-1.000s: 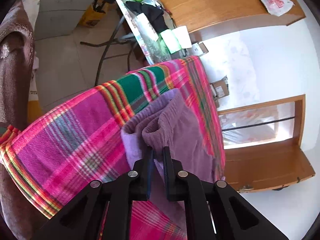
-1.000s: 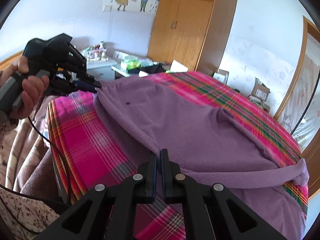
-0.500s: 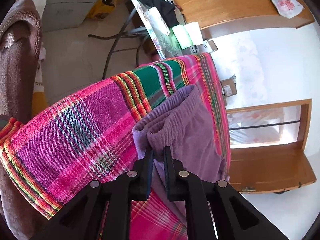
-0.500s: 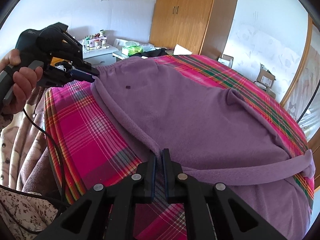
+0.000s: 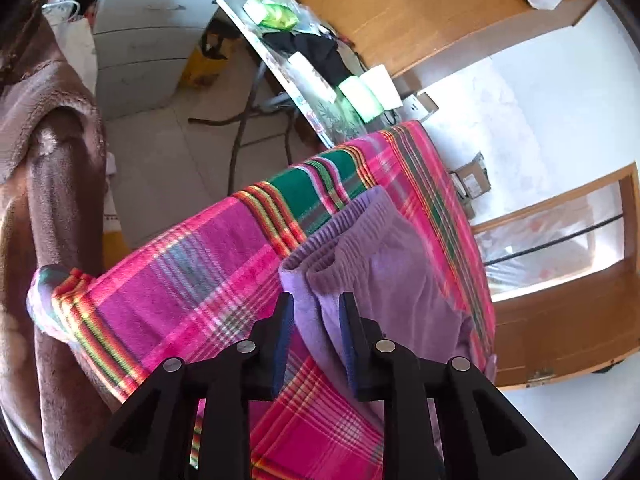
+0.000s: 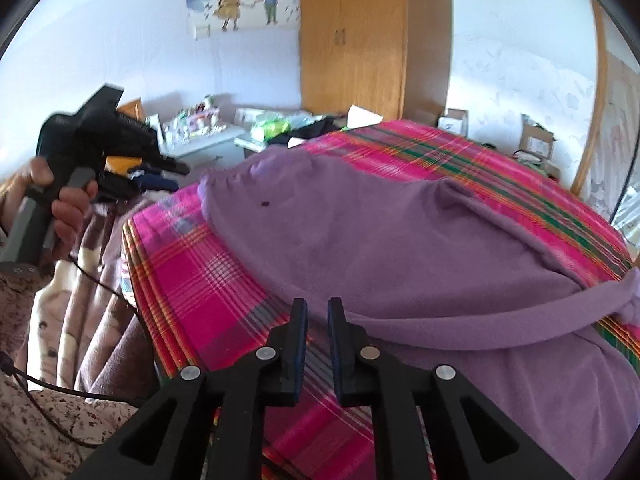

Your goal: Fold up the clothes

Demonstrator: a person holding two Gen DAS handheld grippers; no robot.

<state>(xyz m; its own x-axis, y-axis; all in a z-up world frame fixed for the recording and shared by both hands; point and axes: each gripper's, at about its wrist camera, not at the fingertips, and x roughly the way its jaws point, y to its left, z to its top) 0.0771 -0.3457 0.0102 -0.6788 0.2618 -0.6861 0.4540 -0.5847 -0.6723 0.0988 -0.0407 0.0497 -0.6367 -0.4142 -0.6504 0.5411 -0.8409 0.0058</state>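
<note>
Right wrist, purple trousers (image 6: 400,240) edge, blanket (image 6: 192,272) bare

Left gripper (image 5: 316,304) jaws now parted, just opening, off the purple trousers (image 5: 384,264) waistband, right gripper (image 6: 317,310) jaws likewise opening, clear of the hem

Left gripper (image 5: 316,300) has just been opening; its 2 fingers (image 5: 283,320) now stand apart, pads off the cloth. Purple garment (image 5: 384,276) lies flat ahead of the fingertips, its ribbed waistband edge just beyond and between them. Pink plaid blanket (image 5: 192,280) spreads under the garment, left of the fingers. Cluttered folding table (image 5: 304,80) and wooden wardrobe (image 5: 420,12) far beyond.
</note>
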